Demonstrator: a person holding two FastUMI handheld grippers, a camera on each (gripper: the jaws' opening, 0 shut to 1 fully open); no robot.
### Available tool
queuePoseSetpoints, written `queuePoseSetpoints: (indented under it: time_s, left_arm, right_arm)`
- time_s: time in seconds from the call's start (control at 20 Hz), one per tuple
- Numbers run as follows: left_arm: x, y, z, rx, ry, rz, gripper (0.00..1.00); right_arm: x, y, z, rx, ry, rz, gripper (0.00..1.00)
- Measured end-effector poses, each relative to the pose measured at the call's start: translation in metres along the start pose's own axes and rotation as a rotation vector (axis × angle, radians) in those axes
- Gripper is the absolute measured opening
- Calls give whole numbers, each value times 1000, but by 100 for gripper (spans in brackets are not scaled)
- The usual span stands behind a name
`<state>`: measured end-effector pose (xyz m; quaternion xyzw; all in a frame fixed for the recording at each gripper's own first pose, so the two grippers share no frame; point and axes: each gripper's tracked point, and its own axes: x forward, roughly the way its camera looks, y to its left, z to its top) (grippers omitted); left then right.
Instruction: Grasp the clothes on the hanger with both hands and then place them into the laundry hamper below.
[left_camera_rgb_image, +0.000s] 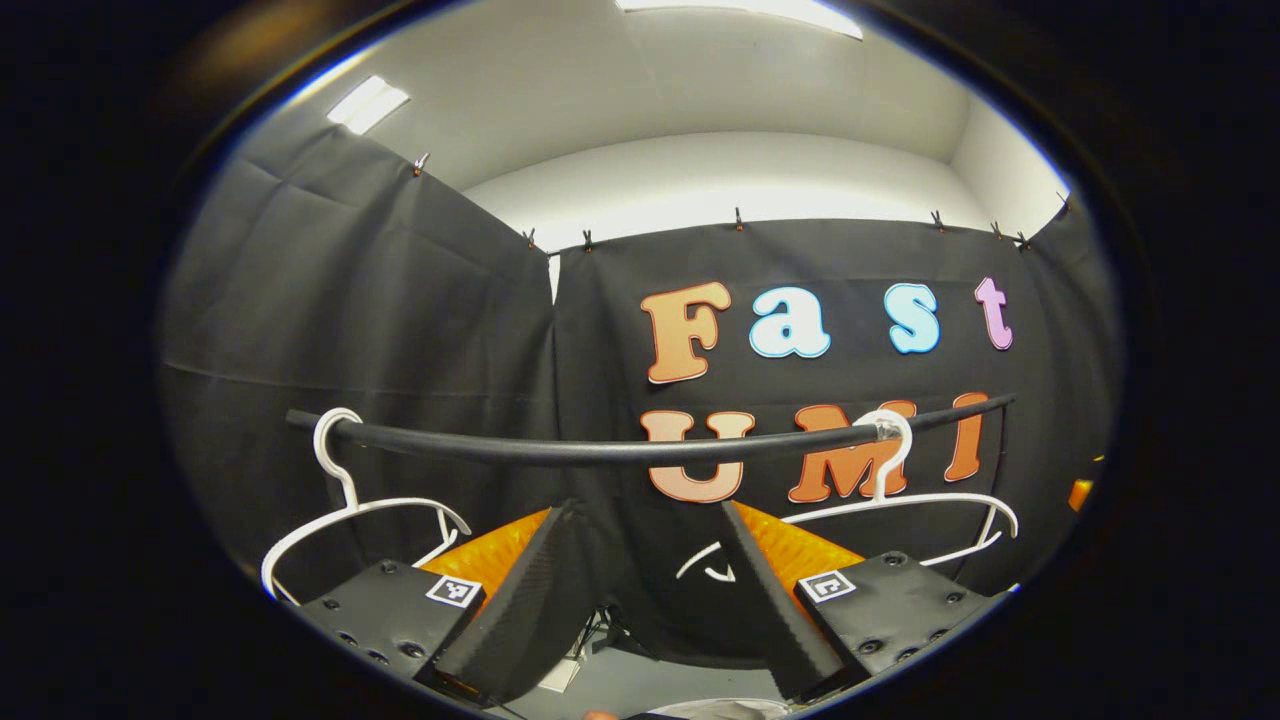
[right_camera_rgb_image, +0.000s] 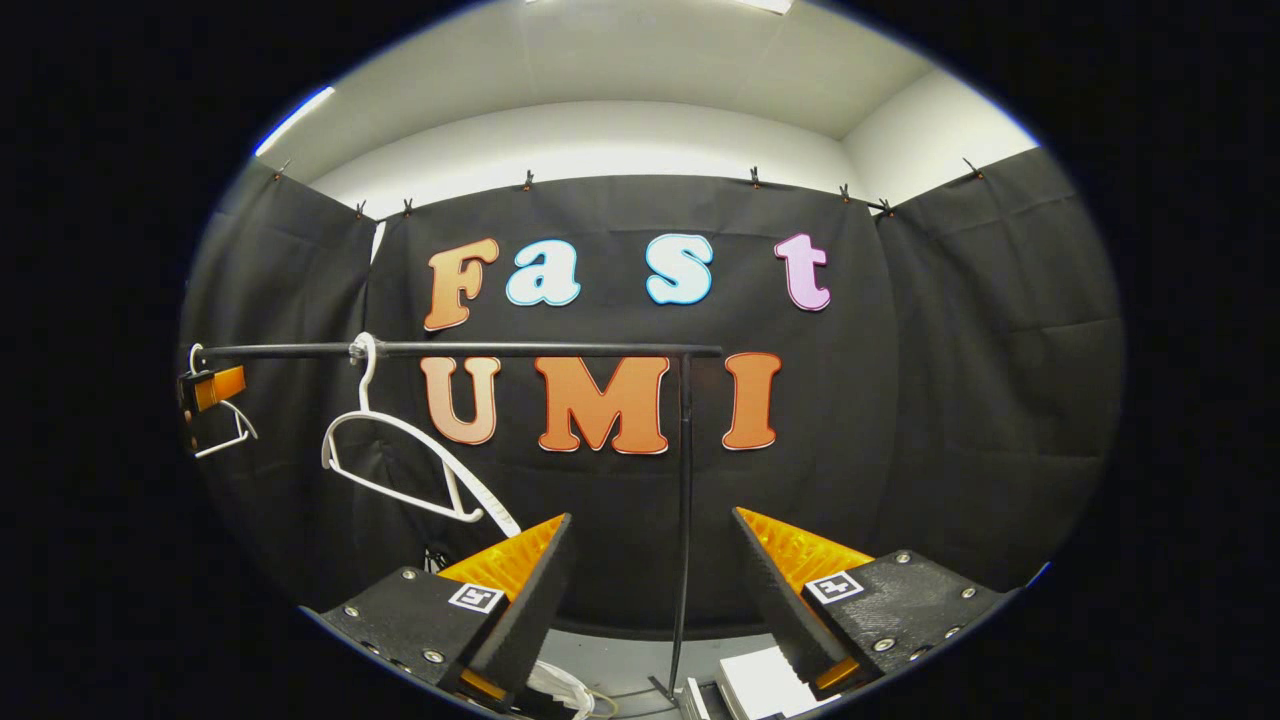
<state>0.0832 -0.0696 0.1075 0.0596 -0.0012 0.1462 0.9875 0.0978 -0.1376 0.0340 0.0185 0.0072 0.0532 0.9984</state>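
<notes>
Hangers (left_camera_rgb_image: 352, 505) bare on rail (left_camera_rgb_image: 600, 450), above & beyond L tool (left_camera_rgb_image: 645, 560), open.

A recording booth: black cloth walls (right_camera_rgb_image: 960, 330) clipped up around a clothes rail (right_camera_rgb_image: 460, 350)

Black rail (left_camera_rgb_image: 620, 450) carries two bare white hangers (left_camera_rgb_image: 350, 500), well apart.

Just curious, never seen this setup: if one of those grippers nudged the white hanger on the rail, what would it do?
The white hanger looks thin and bare, so probably light. It hangs by one hook over the round rail, so it would likely swing or slide sideways.
</notes>
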Motion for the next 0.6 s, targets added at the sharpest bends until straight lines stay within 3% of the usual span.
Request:
queuePoseSetpoints:
  time_s: [0.6]
  left_arm:
    - [3,13,-2,3,1,41,99]
  right_arm:
    - [12,7,5,-7,-8,29,94]
